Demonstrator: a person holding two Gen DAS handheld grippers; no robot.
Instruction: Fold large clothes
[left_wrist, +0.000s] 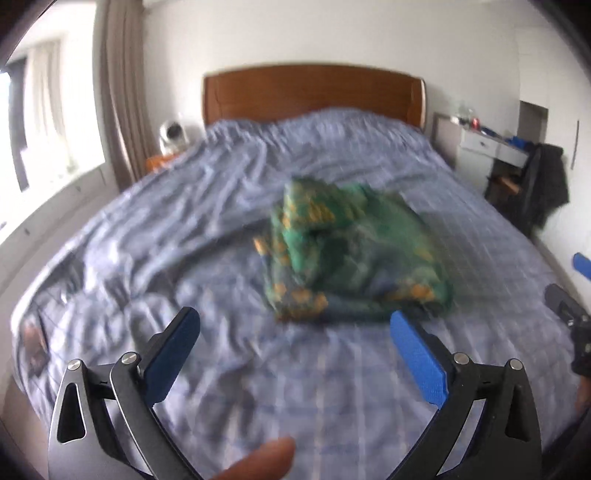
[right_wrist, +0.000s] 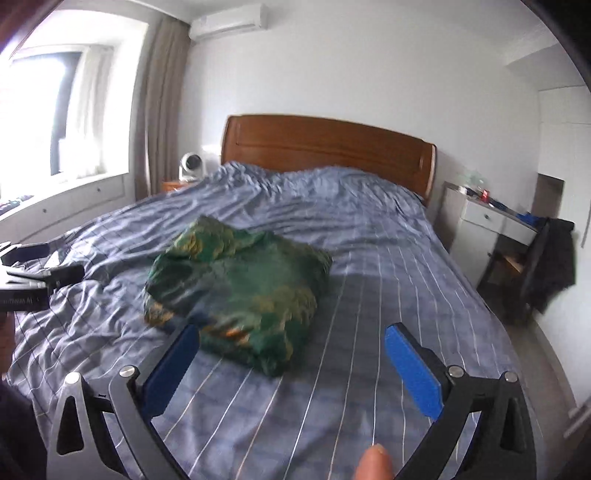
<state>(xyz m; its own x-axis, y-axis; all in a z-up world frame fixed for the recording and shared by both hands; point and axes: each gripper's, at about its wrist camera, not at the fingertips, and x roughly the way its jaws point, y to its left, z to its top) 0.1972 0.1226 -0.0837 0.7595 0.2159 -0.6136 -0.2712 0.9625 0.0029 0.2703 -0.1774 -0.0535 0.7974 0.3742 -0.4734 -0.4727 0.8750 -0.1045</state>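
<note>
The wide bed with its wrinkled blue-grey checked cover (right_wrist: 388, 258) fills both views, brown wooden headboard (right_wrist: 325, 147) at twelve o'clock. On it, roughly mid-mattress, lies the green cloth bundle with orange-gold pattern (right_wrist: 236, 291), lying in layers, lumpy and uneven (it looks folded to me, though blur hides the edges).

Here is the relation that counts. In the right wrist view the bundle lies at about eleven o'clock from the right gripper (right_wrist: 291, 343), its near edge just past the left blue pad (right_wrist: 173, 369). In the left wrist view the same bundle (left_wrist: 351, 254) lies at about one o'clock from the left gripper (left_wrist: 295, 328), just beyond the tips. So it lies between the two grippers, ahead of both, and neither looks clearly nearer. Its long axis seems to run from near right to far left in the right view; I cannot be firmer than that.

Both pairs of jaws stand wide apart with nothing between them but bed cover; neither touches the cloth. A fingertip (left_wrist: 258, 461) shows at six o'clock under the left gripper, another (right_wrist: 373, 461) under the right.

My read: the fold looks finished or nearly so, and any next grasp would have both hands converging inward.
</note>
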